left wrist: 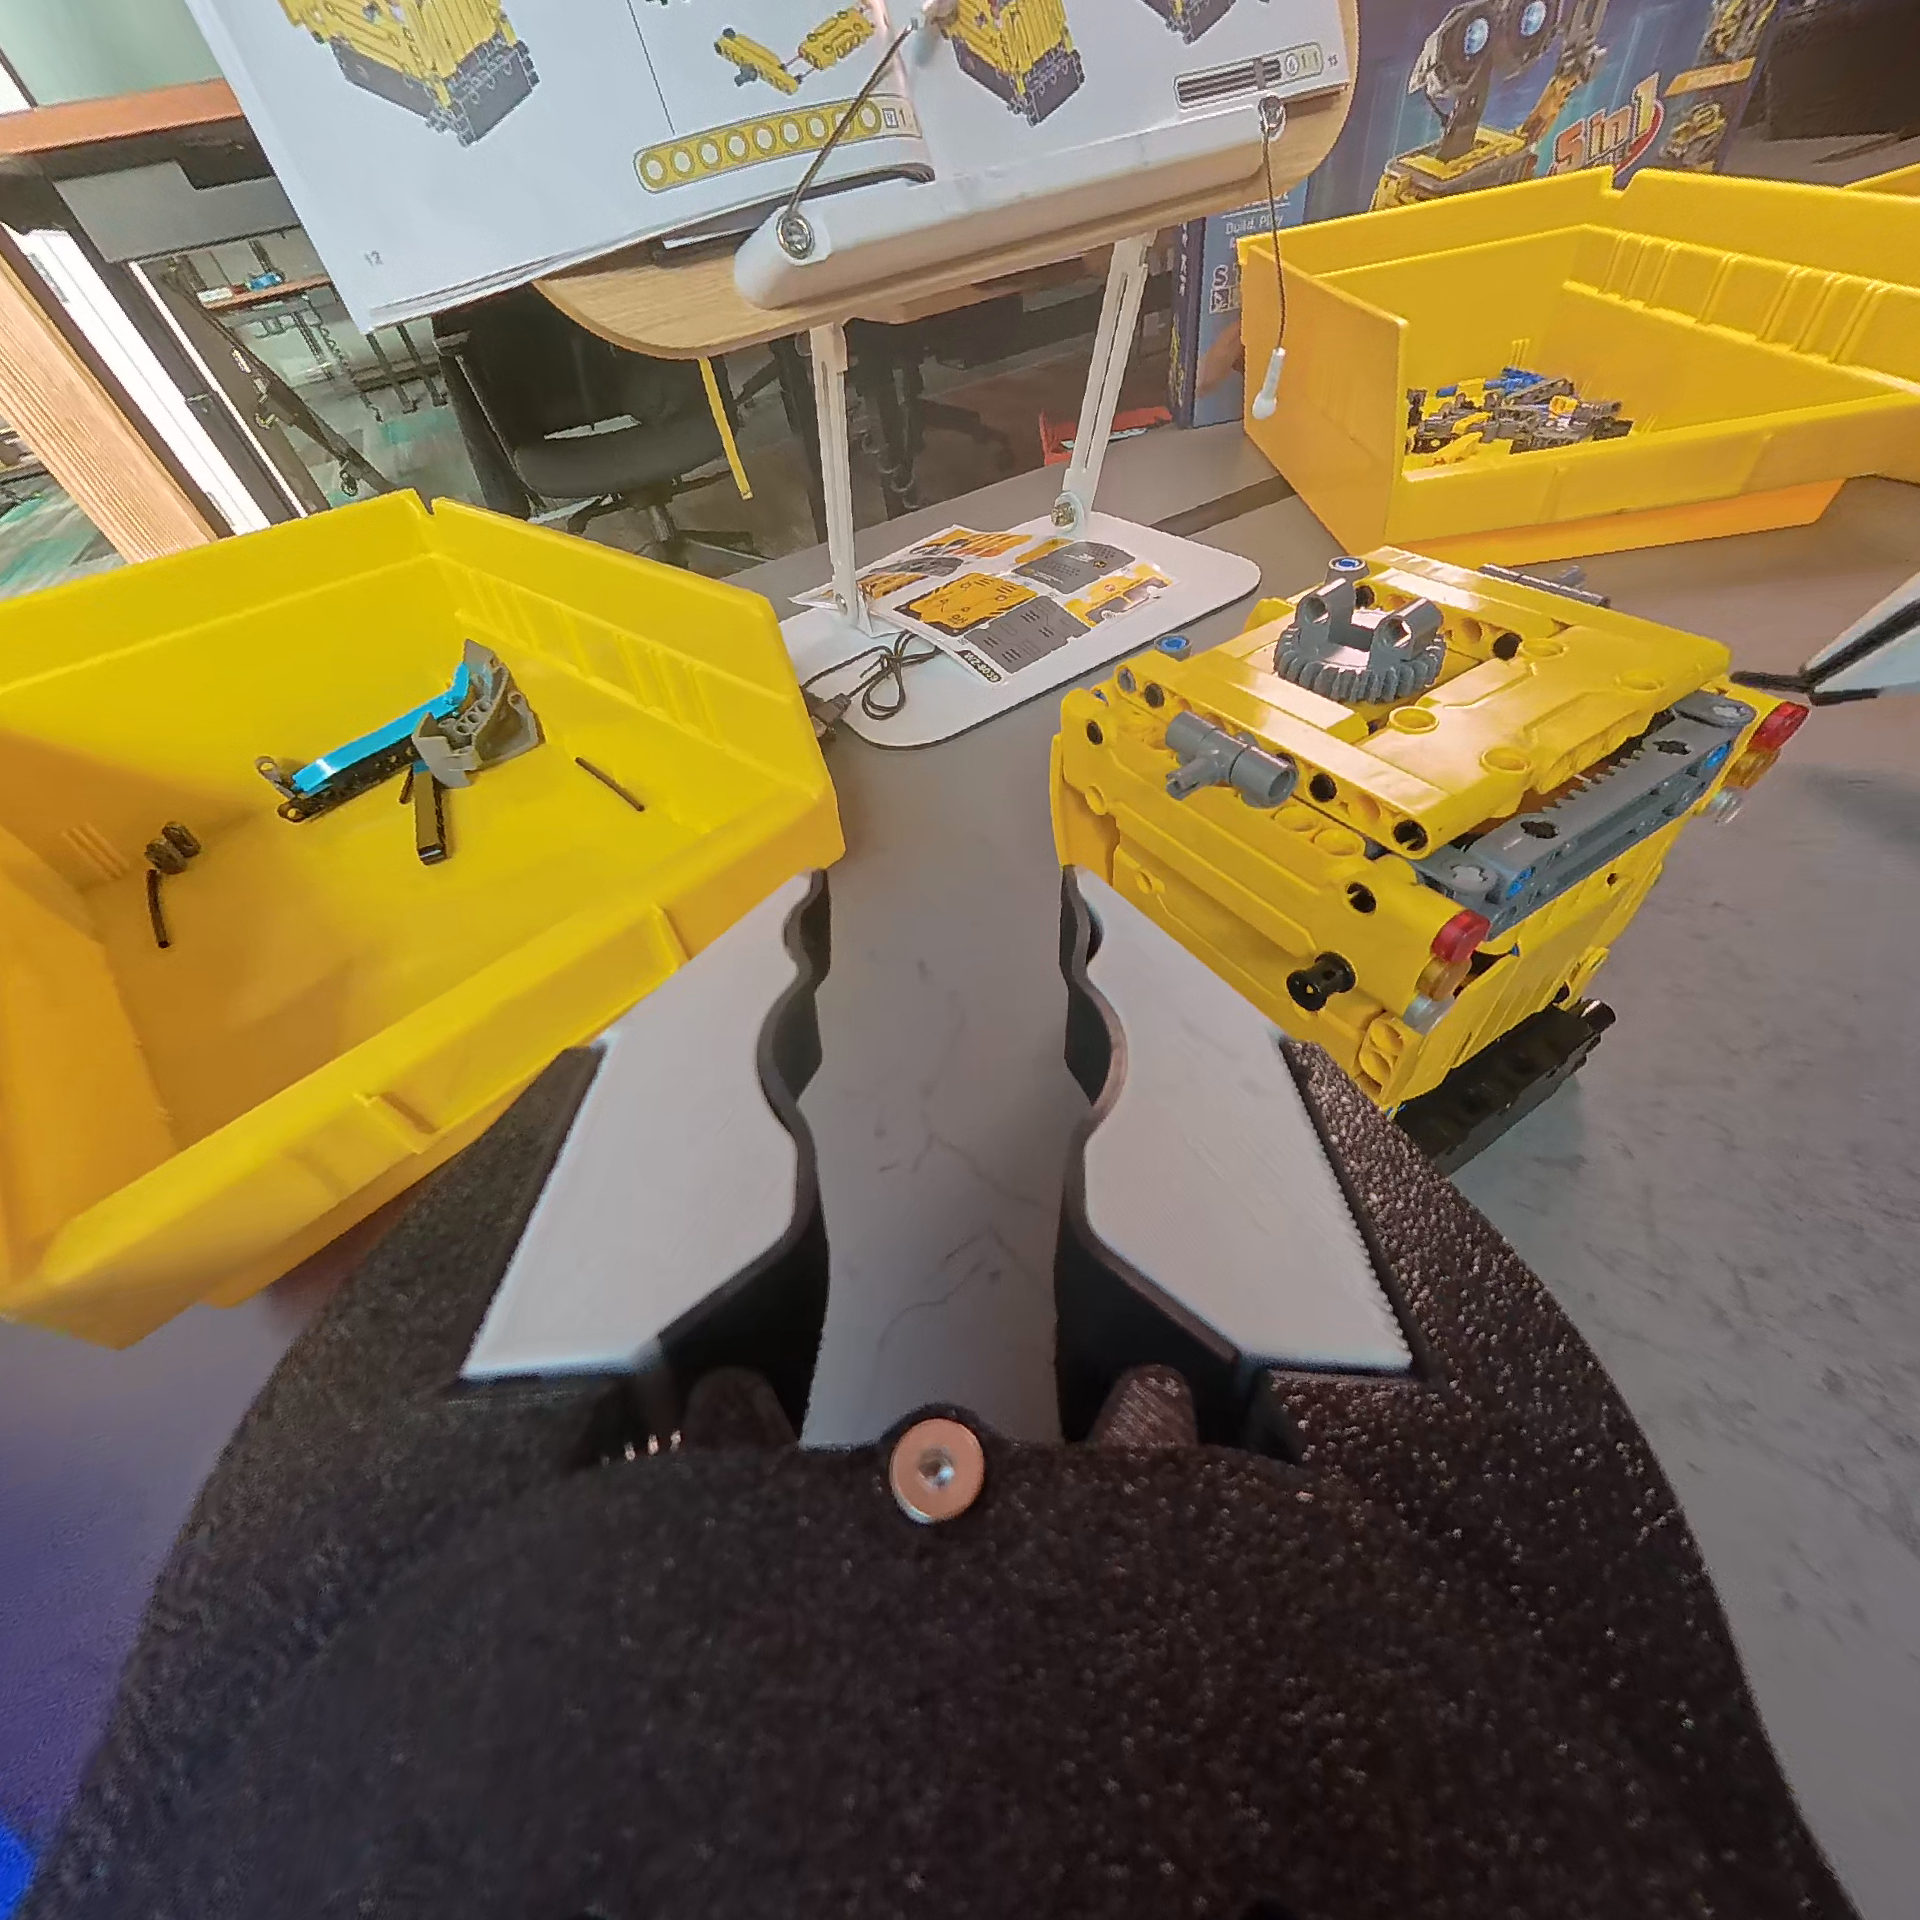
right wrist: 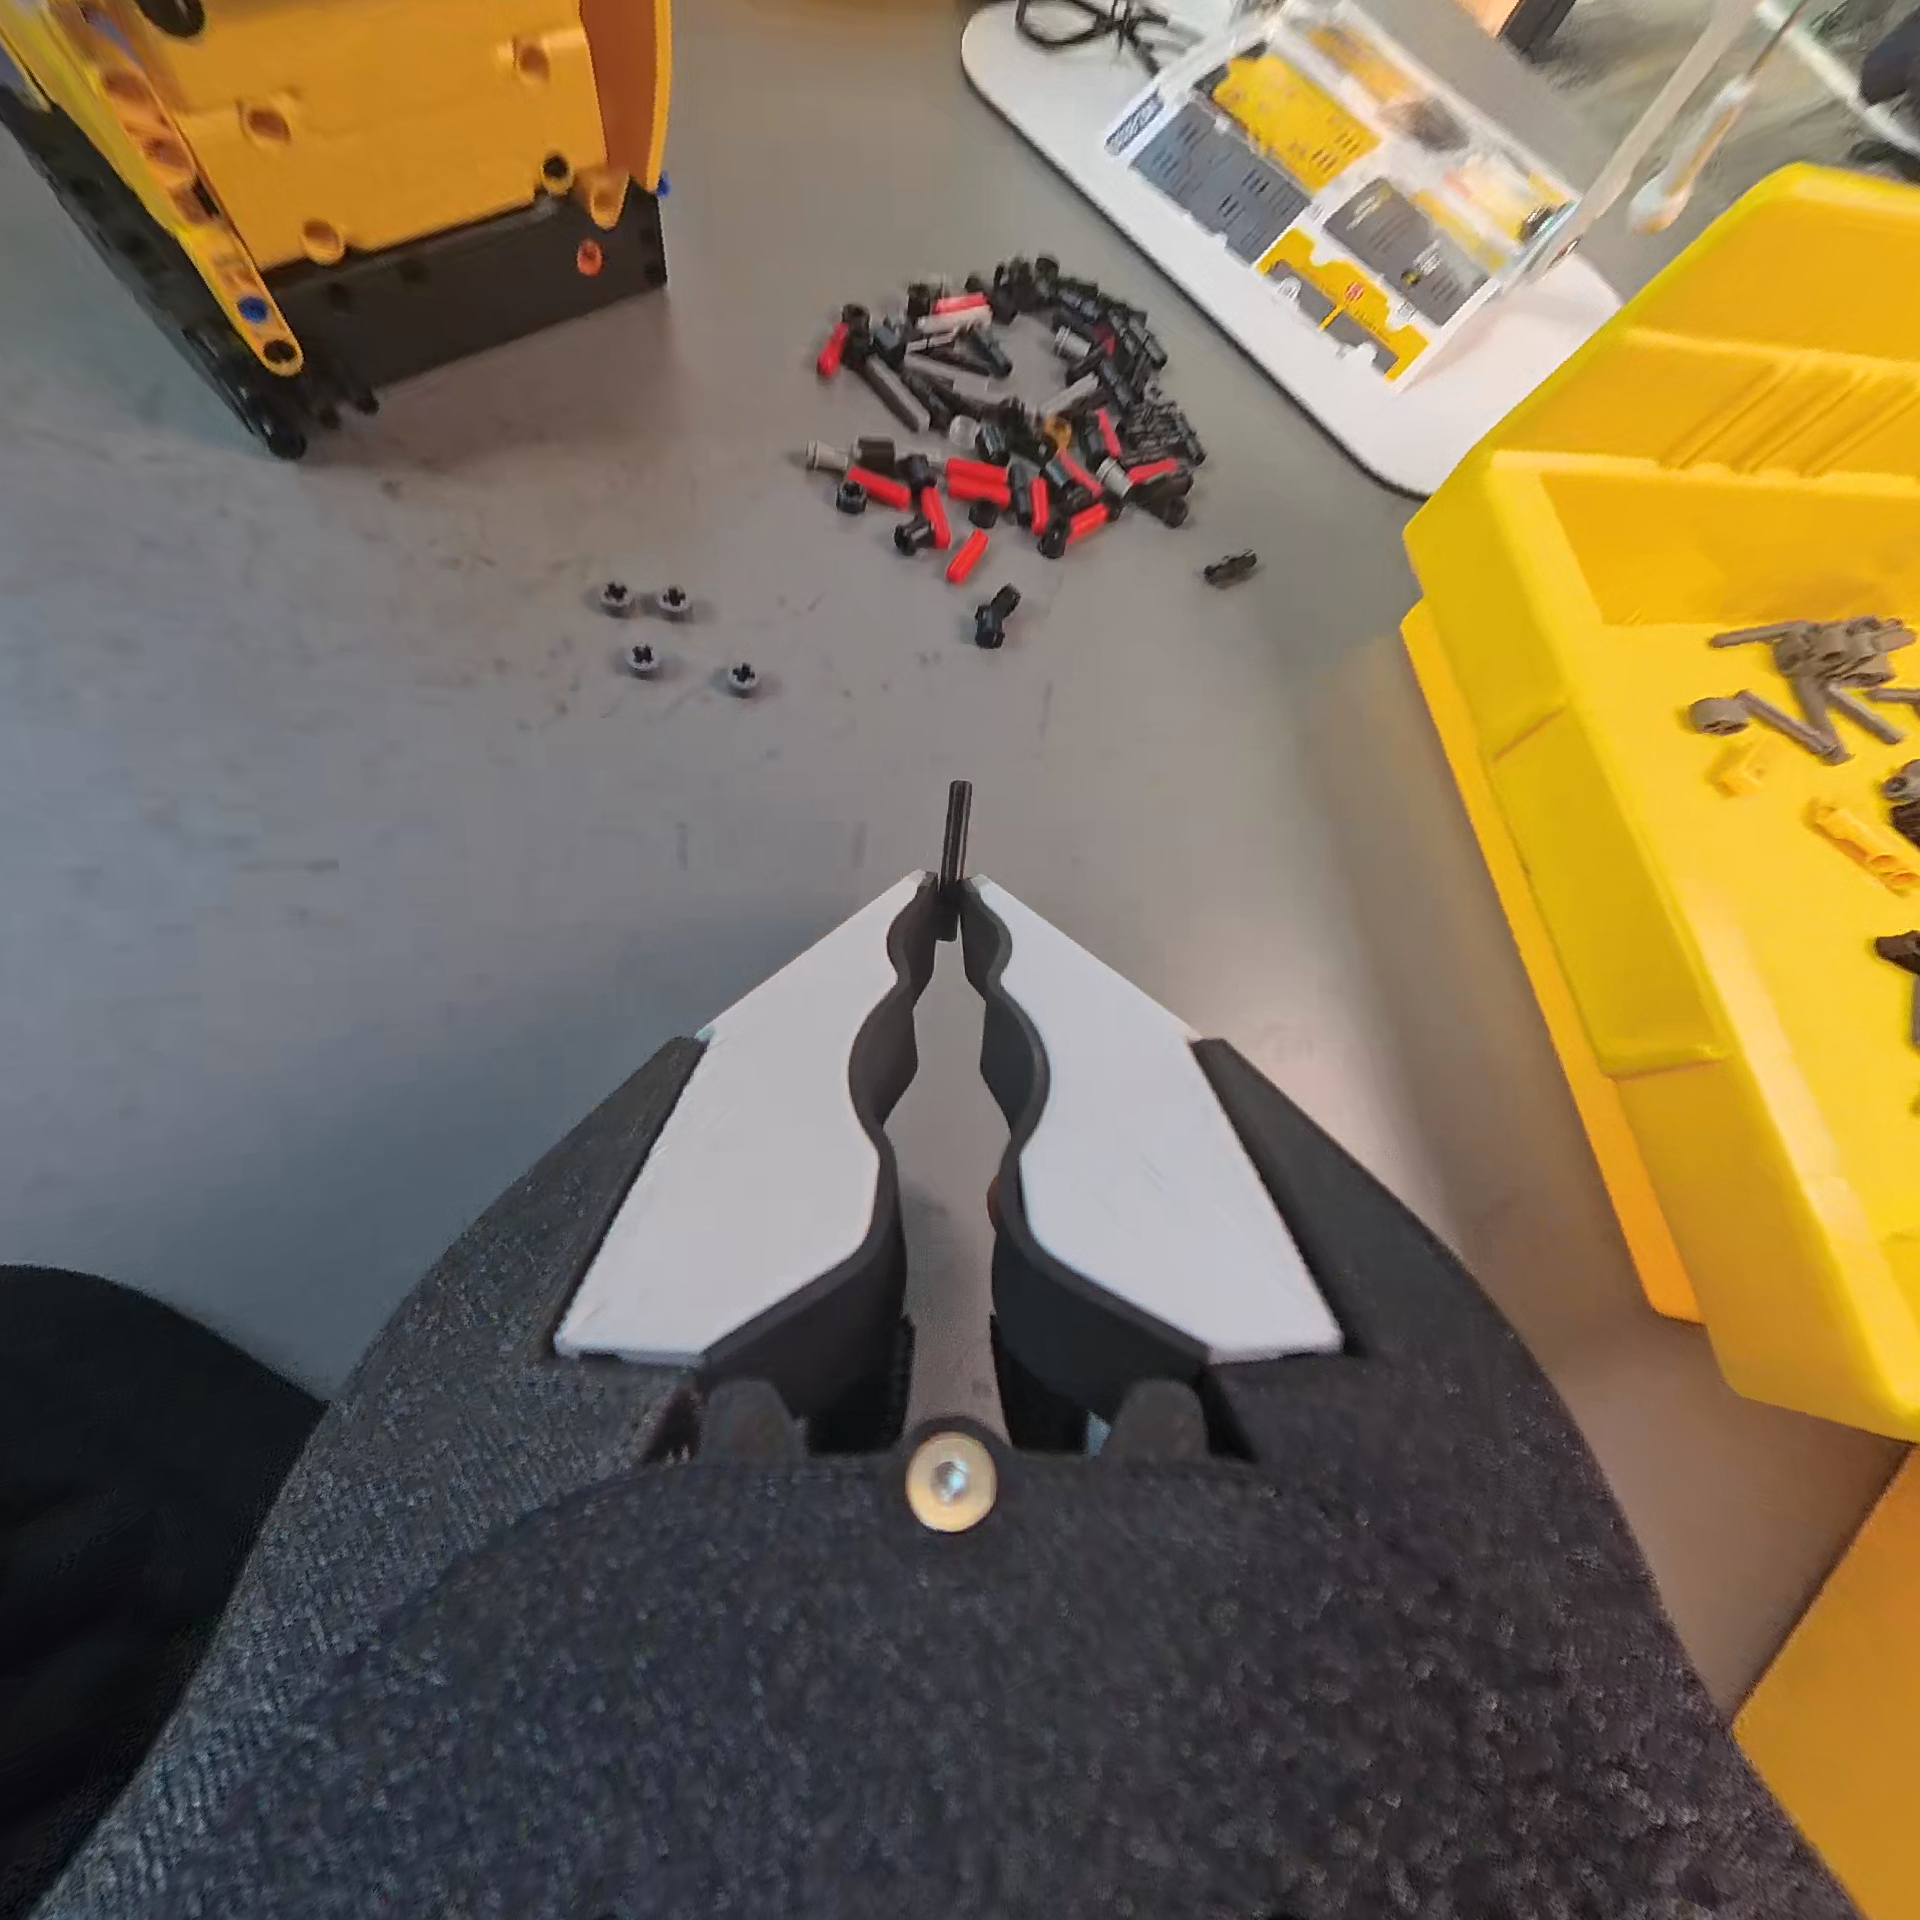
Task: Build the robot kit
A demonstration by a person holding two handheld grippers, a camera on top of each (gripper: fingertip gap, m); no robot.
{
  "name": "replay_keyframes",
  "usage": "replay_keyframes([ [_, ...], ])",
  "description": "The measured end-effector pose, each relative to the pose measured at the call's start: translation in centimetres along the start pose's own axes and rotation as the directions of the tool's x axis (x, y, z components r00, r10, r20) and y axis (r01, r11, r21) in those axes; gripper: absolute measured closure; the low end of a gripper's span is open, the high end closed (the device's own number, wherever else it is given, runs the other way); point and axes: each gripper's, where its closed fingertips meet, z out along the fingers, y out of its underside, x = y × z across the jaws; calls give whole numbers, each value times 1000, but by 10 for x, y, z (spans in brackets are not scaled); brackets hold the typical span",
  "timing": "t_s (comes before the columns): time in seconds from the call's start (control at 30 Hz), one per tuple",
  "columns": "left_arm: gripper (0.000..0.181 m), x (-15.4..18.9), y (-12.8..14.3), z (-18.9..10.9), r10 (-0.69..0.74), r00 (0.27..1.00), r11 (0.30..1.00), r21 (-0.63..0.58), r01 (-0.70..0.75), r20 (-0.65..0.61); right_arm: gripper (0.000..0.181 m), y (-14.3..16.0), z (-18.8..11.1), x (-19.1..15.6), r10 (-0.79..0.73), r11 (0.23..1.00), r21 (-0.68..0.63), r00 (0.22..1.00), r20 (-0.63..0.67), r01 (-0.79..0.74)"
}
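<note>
1. While I held the right gripper pinched on a short black axle, only its lower end sat between the tips — my judgement was that so thin a hold could let it pivot or slip onto the bench.
2. My left gripper stood wide and empty above bare bench, between the yellow bin at the left edge and the yellow model; a careless swing could have knocked either, I thought.
3. Loose pieces lay ahead of the axle: four grey bushes — plainly countable — and a pile of red and black pins too tangled to count, with two black strays beside it. A dropped axle might have been lost among them.
4. Bins: one in the left wrist view near me, another toward the far right corner; the right wrist view showed a yellow bin at the right edge.
5. One booklet stand stood at the far edge.
</note>
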Motion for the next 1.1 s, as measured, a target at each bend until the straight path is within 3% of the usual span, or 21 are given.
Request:
replay_keyframes([
  [0.07,138,1,0,0,6,1000,1000,1,-6,-1,178,17,7,-9,-10,996,-86,998,59,15],
  [0.27,137,2,-1,-1,10,1000,1000,6,-10,-4,176,18,6,-12,-11,995,-96,997,82,19],
  [0.33,137,2,-1,-1,10,1000,1000,6,-10,-4,162,6,-2,-13,11,999,-52,996,86,-7],
  [0.4,137,2,-1,-1,9,1000,1000,6,-9,-4,162,-38,-42,-6,39,991,124,996,76,-48],
  [0.5,137,1,1,1,1,1000,1000,-7,-1,-3,163,-101,-153,51,123,892,440,992,-16,-104],
  [0.57,137,1,3,3,-2,1000,1000,-21,2,-6,166,-100,-213,114,191,853,512,973,-130,-99],
  [0.63,137,2,4,4,1,1000,999,-34,-1,-11,170,-66,-230,177,245,893,429,946,-211,-136],
  [0.73,137,3,5,5,12,1000,999,-39,-12,-11,173,12,-192,230,297,944,190,946,-131,-270],
  [0.87,137,2,5,4,19,1000,999,-39,-19,-2,181,87,-122,237,330,942,-54,944,-23,-331],
  [1.0,137,3,8,6,27,1000,998,-59,-27,0,181,133,-85,235,286,924,-250,957,-46,-288],
  [1.1,137,4,9,8,41,999,997,-72,-41,0,181,147,-74,231,294,905,-311,955,-39,-291],
])
